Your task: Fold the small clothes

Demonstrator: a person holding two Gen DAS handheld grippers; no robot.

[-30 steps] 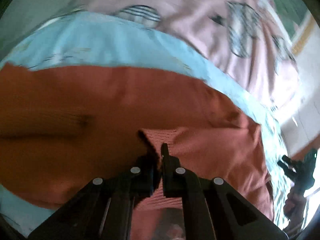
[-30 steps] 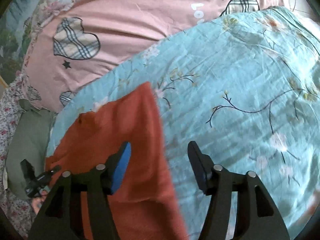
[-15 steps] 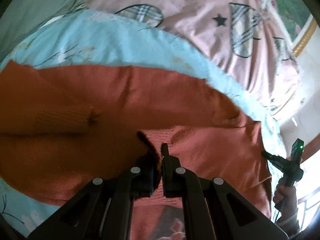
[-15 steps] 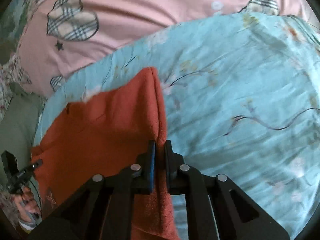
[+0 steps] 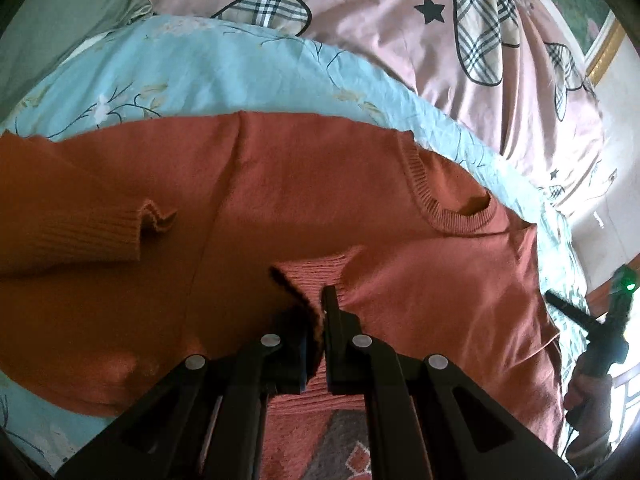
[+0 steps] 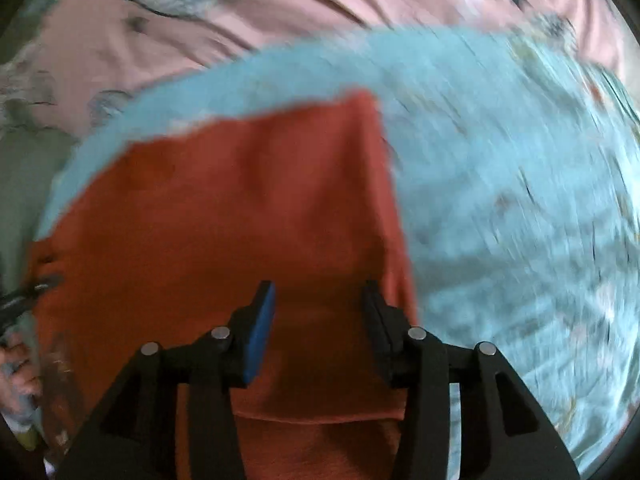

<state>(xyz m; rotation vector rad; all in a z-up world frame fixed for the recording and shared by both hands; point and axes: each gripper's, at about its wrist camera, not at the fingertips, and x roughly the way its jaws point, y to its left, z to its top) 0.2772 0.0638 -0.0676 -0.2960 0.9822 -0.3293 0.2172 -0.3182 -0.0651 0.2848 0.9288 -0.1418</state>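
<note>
on left view: sweater (image 5: 360, 184) neckline, cuff (image 5: 316, 276) pinched | right view: blurred hem

Bed as base: light-blue floral sheet (image 5: 208, 68), pink duvet (image 5: 380, 36) with plaid hearts behind it, gold-framed picture (image 5: 604, 50) beyond duvet.

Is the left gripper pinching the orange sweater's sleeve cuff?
Touching. In the left wrist view the left gripper is shut on the ribbed sleeve cuff of the orange sweater, and the knit bunches up between its two closed fingers.
</note>
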